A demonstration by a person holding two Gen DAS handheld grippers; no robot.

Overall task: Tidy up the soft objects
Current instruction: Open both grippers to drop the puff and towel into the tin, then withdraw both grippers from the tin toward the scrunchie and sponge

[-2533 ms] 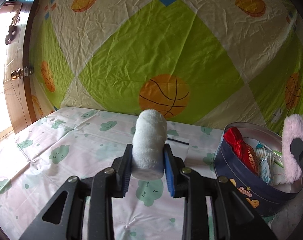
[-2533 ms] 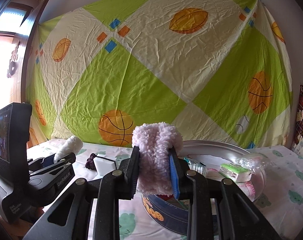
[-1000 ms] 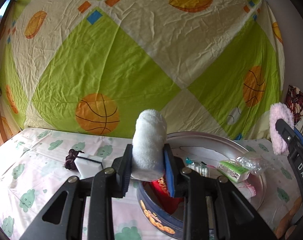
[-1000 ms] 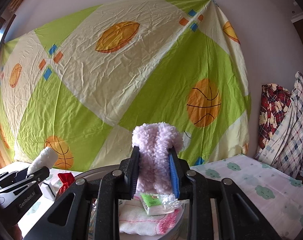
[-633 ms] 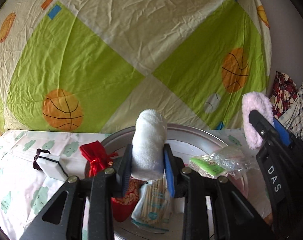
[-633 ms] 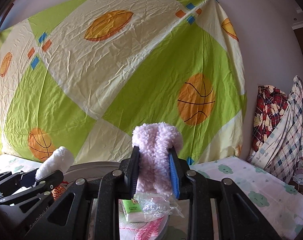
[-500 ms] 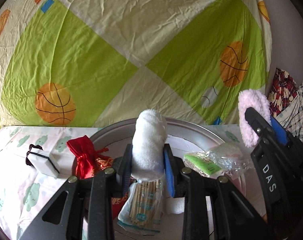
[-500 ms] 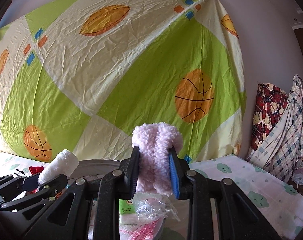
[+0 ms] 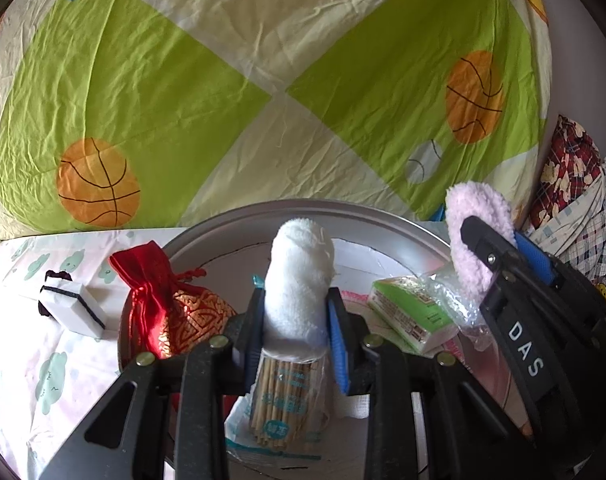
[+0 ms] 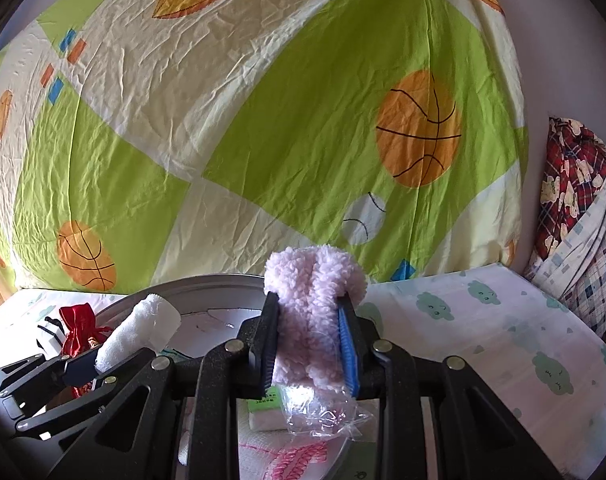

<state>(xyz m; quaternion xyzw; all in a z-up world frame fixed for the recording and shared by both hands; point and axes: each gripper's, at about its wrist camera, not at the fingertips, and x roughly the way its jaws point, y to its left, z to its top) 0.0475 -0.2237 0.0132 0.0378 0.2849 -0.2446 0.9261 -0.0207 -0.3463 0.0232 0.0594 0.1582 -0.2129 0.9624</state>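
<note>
My left gripper (image 9: 294, 322) is shut on a rolled white towel (image 9: 299, 280) that stands upright between its pads, over the open round tin (image 9: 303, 210). The right gripper (image 10: 307, 344) is shut on a fluffy pink roll (image 10: 315, 312), held over the tin's right side. In the left wrist view the right gripper (image 9: 499, 248) and its pink roll (image 9: 475, 224) show at the right. In the right wrist view the left gripper (image 10: 87, 360) and the white towel (image 10: 139, 332) appear at the lower left.
Inside the tin lie a red drawstring pouch (image 9: 159, 300), a pack of wooden sticks (image 9: 283, 400), a green-and-white packet (image 9: 411, 312), crinkled clear plastic (image 10: 323, 412) and a pink-and-white cloth (image 10: 291, 460). A white block (image 9: 73, 308) sits left of the tin. Hanging sheet behind; checked fabrics (image 10: 575, 216) at right.
Both grippers have swung right and dipped over the tin, each keeping its roll. The tin's contents now lie directly under the fingers, and the white block has slid toward the left edge.
</note>
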